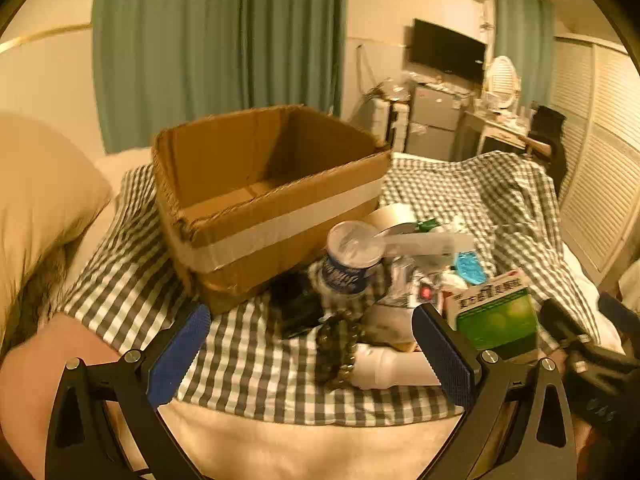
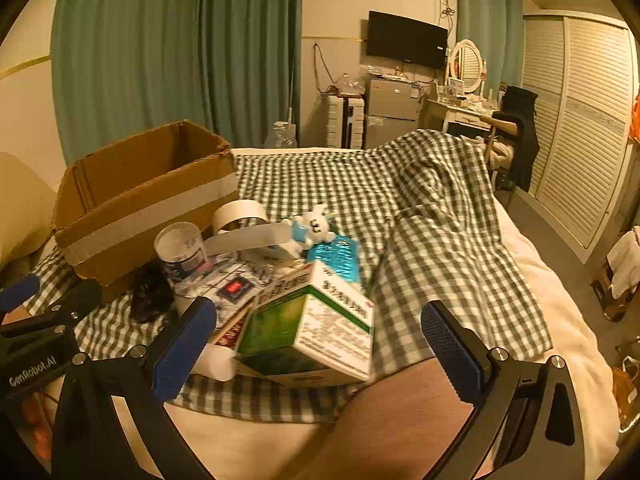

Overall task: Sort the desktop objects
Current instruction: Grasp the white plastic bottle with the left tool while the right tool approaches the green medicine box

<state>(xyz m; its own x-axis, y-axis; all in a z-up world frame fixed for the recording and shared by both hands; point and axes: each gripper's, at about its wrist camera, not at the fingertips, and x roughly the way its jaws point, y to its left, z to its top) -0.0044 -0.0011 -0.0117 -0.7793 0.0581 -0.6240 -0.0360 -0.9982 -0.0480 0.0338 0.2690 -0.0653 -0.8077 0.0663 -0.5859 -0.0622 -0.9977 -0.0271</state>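
An open cardboard box (image 1: 256, 200) with a white tape band stands on a green checked cloth (image 1: 132, 280); it also shows in the right wrist view (image 2: 140, 208). Beside it lies a pile: a blue-labelled can (image 1: 352, 260), a tape roll (image 2: 240, 214), a green and white medicine box (image 2: 312, 332), a white tube (image 1: 392, 366), a dark beaded bracelet (image 1: 340, 348), a black object (image 1: 298, 312), a small white plush toy (image 2: 314, 226) and a blue foil pack (image 2: 334, 256). My left gripper (image 1: 312, 344) is open above the bracelet. My right gripper (image 2: 320, 336) is open around the medicine box, not touching.
The cloth lies on a bed with a cream pillow (image 1: 36, 200) at the left. Green curtains (image 2: 176, 52), a wall television (image 2: 406, 40), a small fridge (image 2: 390, 112), a dressing table (image 2: 460, 108) and a louvred wardrobe (image 2: 580, 120) stand behind.
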